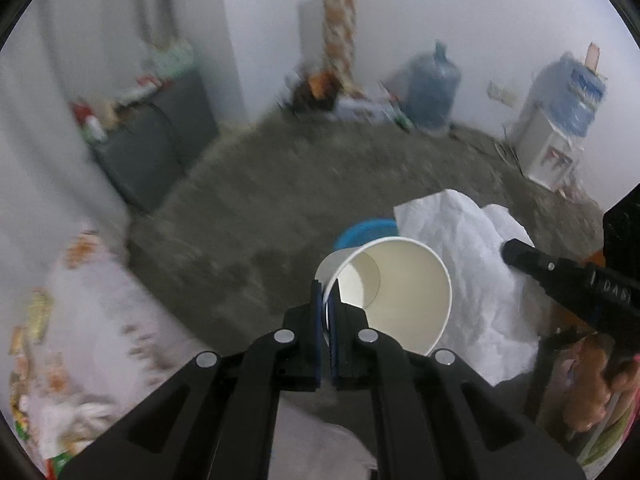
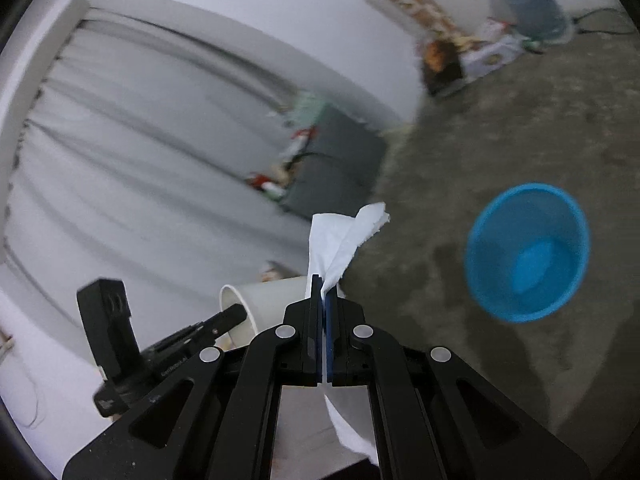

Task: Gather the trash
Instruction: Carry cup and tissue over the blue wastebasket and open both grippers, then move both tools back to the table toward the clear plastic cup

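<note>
Over on the far left of the left wrist view, a patterned cloth (image 1: pixel 80 320) spreads out, badly blurred, and behind it a dark grey cabinet (image 1: pixel 160 136) stands against the wall with small cluttered items on top. Moving in, the left gripper (image 1: pixel 329 300) has its jaws clenched on the rim of a white paper cup (image 1: pixel 396 292), one finger outside the wall and one inside, the cup tipped so its open mouth faces the camera. Just behind the cup peeks the rim of the blue bin (image 1: pixel 366 230), sitting on the grey concrete floor (image 1: pixel 260 184). To the right of the cup hangs a crumpled white tissue (image 1: pixel 460 248), and beyond it the other gripper's black finger reaches in from the right edge. Along the back wall stand a blue water jug (image 1: pixel 434 80) and, further right, a white water dispenser (image 1: pixel 556 136).

Now the right wrist view: grey curtains (image 2: pixel 140 128) fill the left, the paper cup (image 2: pixel 264 300) lies just left of centre with the left gripper's finger in its mouth. The right gripper (image 2: pixel 324 292) has its jaws pinched tight on the tissue (image 2: pixel 344 240), which fans out above the fingertips and trails below. At the right, well apart, the blue bin (image 2: pixel 484 240) stands open-mouthed on the floor.
</note>
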`<act>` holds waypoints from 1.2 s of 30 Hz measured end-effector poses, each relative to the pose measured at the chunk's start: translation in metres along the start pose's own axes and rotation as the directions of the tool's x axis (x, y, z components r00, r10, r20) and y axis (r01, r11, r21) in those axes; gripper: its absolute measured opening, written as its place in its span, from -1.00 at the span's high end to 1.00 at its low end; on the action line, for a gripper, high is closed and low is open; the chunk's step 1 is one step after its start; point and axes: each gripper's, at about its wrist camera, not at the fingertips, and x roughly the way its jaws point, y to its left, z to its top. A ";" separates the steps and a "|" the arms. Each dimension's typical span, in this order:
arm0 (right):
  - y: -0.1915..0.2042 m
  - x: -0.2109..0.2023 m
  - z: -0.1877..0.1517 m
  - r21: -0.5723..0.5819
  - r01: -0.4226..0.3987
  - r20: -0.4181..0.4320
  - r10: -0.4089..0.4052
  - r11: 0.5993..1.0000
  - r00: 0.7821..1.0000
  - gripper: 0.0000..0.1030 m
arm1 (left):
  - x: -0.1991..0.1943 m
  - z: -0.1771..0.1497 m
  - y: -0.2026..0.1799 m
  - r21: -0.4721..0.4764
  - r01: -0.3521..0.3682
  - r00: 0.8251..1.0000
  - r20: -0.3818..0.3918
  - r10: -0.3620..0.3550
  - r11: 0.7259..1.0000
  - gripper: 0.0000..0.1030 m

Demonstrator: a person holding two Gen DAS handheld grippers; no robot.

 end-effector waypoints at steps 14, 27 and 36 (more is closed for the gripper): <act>-0.136 0.086 0.055 0.172 0.256 -0.060 -0.249 0.951 0.967 0.87 | 0.195 0.051 -0.066 -0.040 0.106 0.973 -0.202 -0.112 0.994 0.81; -0.162 0.065 0.048 0.192 0.393 -0.075 -0.386 0.899 0.920 -0.01 | 0.175 0.047 -0.065 -0.048 0.105 0.984 -0.142 -0.111 0.993 -0.17; -0.062 0.017 0.013 -0.052 0.463 0.071 -0.460 0.885 0.885 -0.63 | 0.042 0.028 -0.045 0.015 0.277 0.959 0.065 -0.277 0.961 -0.50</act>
